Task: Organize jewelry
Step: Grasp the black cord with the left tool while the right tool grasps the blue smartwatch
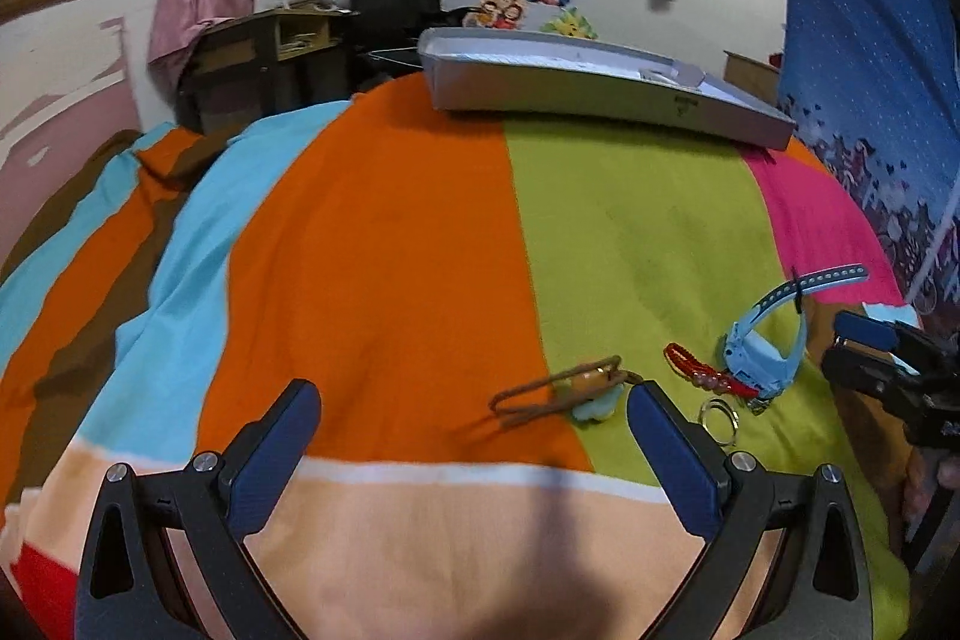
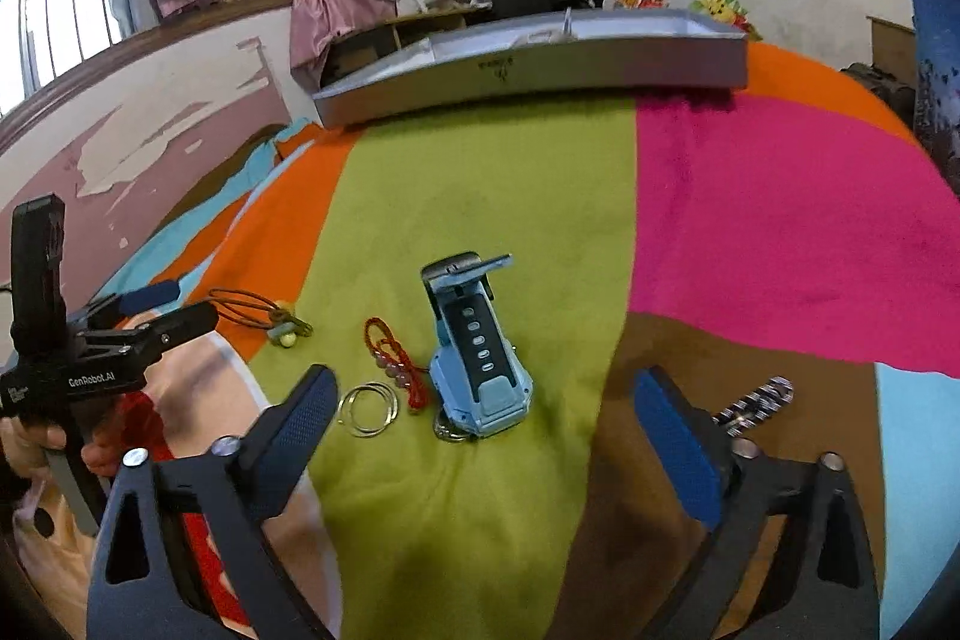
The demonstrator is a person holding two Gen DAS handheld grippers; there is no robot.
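Blue watch (image 2: 480, 364) at centre on striped cloth (image 2: 780, 232), red cord (image 2: 393, 361) and rings (image 2: 367, 409) left of it, grey box (image 2: 540, 67) above, right gripper (image 2: 480, 418) agape below

Count of Things on the Striped Blanket

One light blue watch (image 2: 480, 358). One red cord bracelet with pink beads (image 2: 393, 361). Two thin metal rings (image 2: 367, 409) lying overlapped. One brown cord necklace with a pale green pendant (image 1: 561, 394). One dark beaded piece (image 2: 756, 403), partly hidden. One long grey tray (image 2: 540, 70). One striped blanket (image 1: 390, 250). Two grippers, left (image 1: 474, 421) and right (image 2: 486, 415)
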